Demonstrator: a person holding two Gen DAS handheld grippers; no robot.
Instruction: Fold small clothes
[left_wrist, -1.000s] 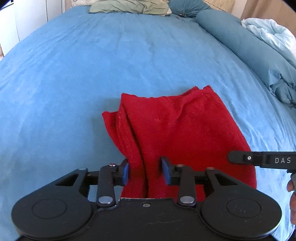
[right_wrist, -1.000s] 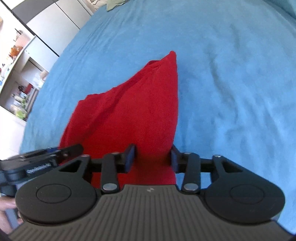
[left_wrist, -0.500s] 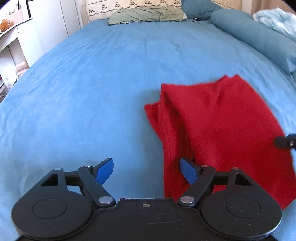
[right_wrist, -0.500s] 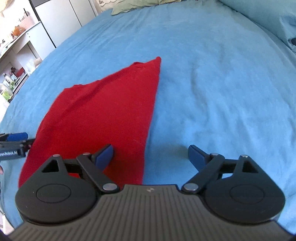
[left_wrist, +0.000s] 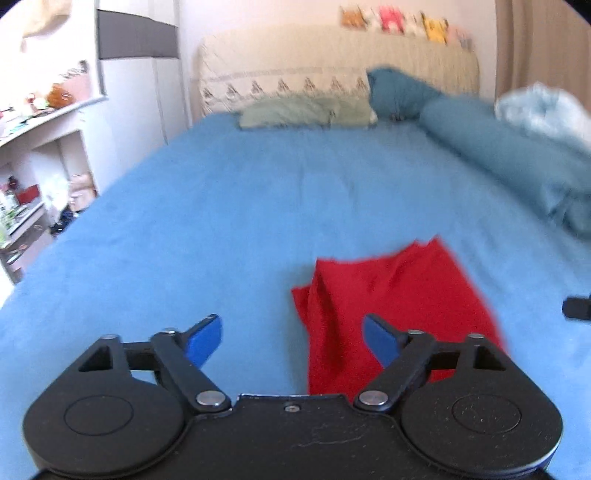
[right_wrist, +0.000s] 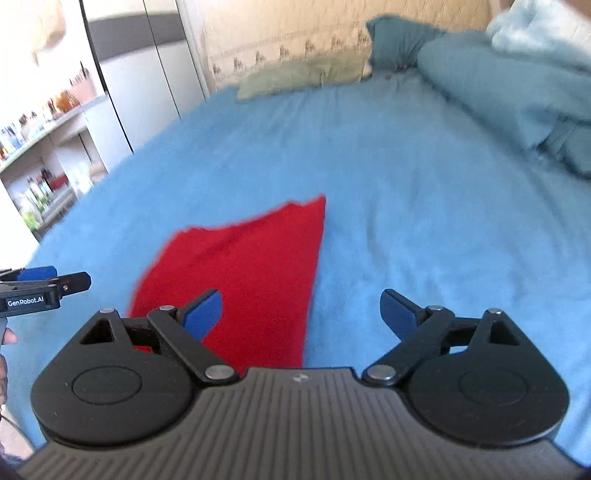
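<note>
A folded red cloth (left_wrist: 391, 299) lies on the blue bedsheet (left_wrist: 221, 221); it also shows in the right wrist view (right_wrist: 251, 273). My left gripper (left_wrist: 291, 341) is open and empty, raised above the cloth's near left edge. My right gripper (right_wrist: 301, 314) is open and empty, raised above the cloth's near right edge. The left gripper's tip shows at the left of the right wrist view (right_wrist: 48, 286). The right gripper's tip (left_wrist: 578, 308) shows at the right edge of the left wrist view.
Pillows (left_wrist: 306, 110) and a headboard (left_wrist: 332, 62) stand at the far end of the bed. A rolled teal duvet (left_wrist: 517, 162) and a pale blue blanket (left_wrist: 543, 110) lie along the right side. White shelves (left_wrist: 40, 155) with clutter stand to the left.
Both grippers let go of the red cloth, opened wide, then pulled back and lifted. The cloth stays flat on the bed.
</note>
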